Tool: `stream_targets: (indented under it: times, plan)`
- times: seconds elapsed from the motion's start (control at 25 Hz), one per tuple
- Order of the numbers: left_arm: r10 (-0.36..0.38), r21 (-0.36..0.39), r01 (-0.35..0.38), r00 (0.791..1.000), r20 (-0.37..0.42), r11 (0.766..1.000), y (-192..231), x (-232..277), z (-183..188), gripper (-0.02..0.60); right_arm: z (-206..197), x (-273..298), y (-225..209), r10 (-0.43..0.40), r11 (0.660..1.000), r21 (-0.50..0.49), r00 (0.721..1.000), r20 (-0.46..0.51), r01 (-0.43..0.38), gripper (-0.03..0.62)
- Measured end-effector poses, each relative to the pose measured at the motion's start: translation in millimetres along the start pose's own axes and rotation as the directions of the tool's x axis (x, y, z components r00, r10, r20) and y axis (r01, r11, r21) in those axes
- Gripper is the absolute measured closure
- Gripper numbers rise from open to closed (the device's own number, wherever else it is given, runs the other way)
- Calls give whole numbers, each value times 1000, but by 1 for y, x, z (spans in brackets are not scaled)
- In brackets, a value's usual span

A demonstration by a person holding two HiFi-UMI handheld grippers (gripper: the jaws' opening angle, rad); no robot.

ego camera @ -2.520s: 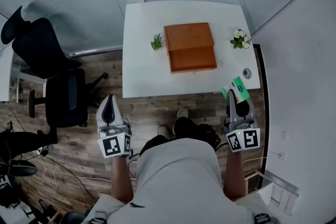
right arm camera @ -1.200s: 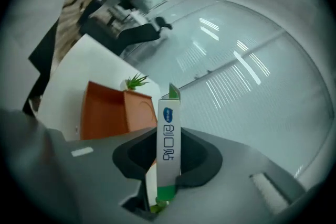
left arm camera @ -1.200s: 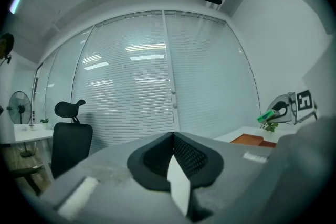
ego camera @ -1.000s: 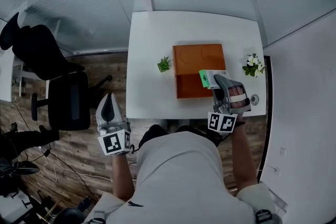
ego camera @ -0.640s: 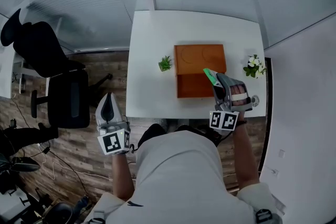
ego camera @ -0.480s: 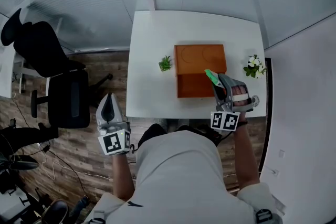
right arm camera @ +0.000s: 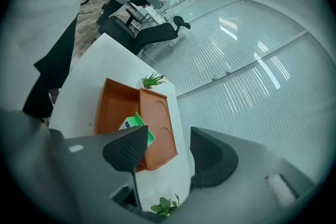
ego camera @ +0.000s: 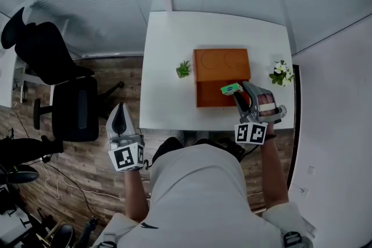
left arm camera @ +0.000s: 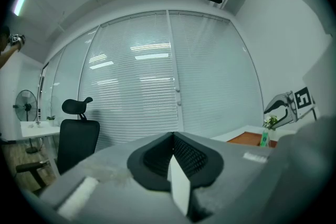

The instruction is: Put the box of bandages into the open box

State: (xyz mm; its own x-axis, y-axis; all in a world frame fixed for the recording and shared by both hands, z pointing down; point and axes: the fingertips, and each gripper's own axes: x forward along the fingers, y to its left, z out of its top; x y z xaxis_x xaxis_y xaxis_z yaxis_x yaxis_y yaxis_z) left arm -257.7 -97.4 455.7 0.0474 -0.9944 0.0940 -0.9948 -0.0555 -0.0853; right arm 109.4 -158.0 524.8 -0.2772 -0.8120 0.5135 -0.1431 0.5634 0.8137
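Surface: white table (ego camera: 168, 38) bearing orange wooden open box (ego camera: 221, 64).
Green-white bandage carton (ego camera: 231, 89): seen inside box.
Right gripper (ego camera: 244, 93): jaws just spread, empty.
Left gripper (ego camera: 120, 112): jaws pressed together.

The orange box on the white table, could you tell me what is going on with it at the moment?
A person works with a gripper in each hand. The right gripper is at the near right corner of the open orange box. Its jaws have just been opening and stand wide apart, pressing nothing. The green bandage box appears to rest in the near half, just beyond those jaws. The left gripper is shut and empty, off the white table.
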Motion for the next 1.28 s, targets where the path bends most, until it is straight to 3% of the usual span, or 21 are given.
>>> stream_targets:
  times: [0.28, 0.4, 0.48, 0.56, 0.6, 0.68, 0.84, 0.88, 0.92, 0.96, 1.0, 1.08, 1.16, 1.28]
  plan:
    - [-11, 4, 11, 1000, -7, 1000, 0, -2, -5, 575, 1, -4, -1, -12, 999, 35, 1000, -5, 12, 338]
    - [-15, 6, 15, 1000, -8, 1000, -2, -3, -5, 575, -3, -8, -9, -31, 983, 183, 999, 13, 28, 340]
    - [-10, 5, 11, 1000, -9, 1000, -3, -4, -4, 575, -8, -14, -19, -59, 940, 337, 998, 35, 44, 348]
    - [-10, 3, 10, 1000, -9, 1000, -4, -4, -3, 575, -11, -21, -30, -95, 863, 503, 993, 66, 49, 362]
    - [-12, 1, 12, 1000, -7, 1000, -4, -5, -3, 575, -13, -25, -37, -114, 808, 588, 990, 85, 43, 365]
    - [-18, -1, 18, 1000, -2, 1000, -6, -6, -2, 575, -16, -35, -50, -162, 666, 745, 980, 119, 19, 368]
    - [-29, 1, 29, 1000, 10, 1000, -9, -6, 0, 575, -25, -57, -69, -303, 328, 944, 942, 145, -39, 394]
    - [-33, 1, 33, 999, 14, 999, -11, -6, 0, 575, -27, -64, -72, -343, 266, 962, 928, 144, -51, 426]
    - [-38, 2, 38, 999, 19, 999, -12, -6, 1, 575, -27, -70, -75, -379, 227, 972, 914, 145, -60, 454]
    - [-43, 4, 43, 999, 23, 999, -14, -6, 2, 575, -26, -75, -76, -407, 214, 975, 902, 146, -61, 479]
    - [-48, 7, 47, 999, 26, 999, -15, -5, 3, 575, -25, -80, -76, -423, 225, 973, 894, 146, -52, 527]
    - [-54, 16, 54, 998, 36, 998, -18, -5, 5, 575, -19, -85, -72, -428, 293, 956, 891, 148, -18, 591]
    - [-58, 23, 57, 997, 50, 998, -19, -5, 9, 575, -12, -89, -69, -426, 341, 940, 890, 163, -9, 591]
    - [-60, 27, 59, 996, 61, 998, -20, -4, 11, 575, -7, -93, -68, -431, 348, 937, 886, 170, -11, 591]
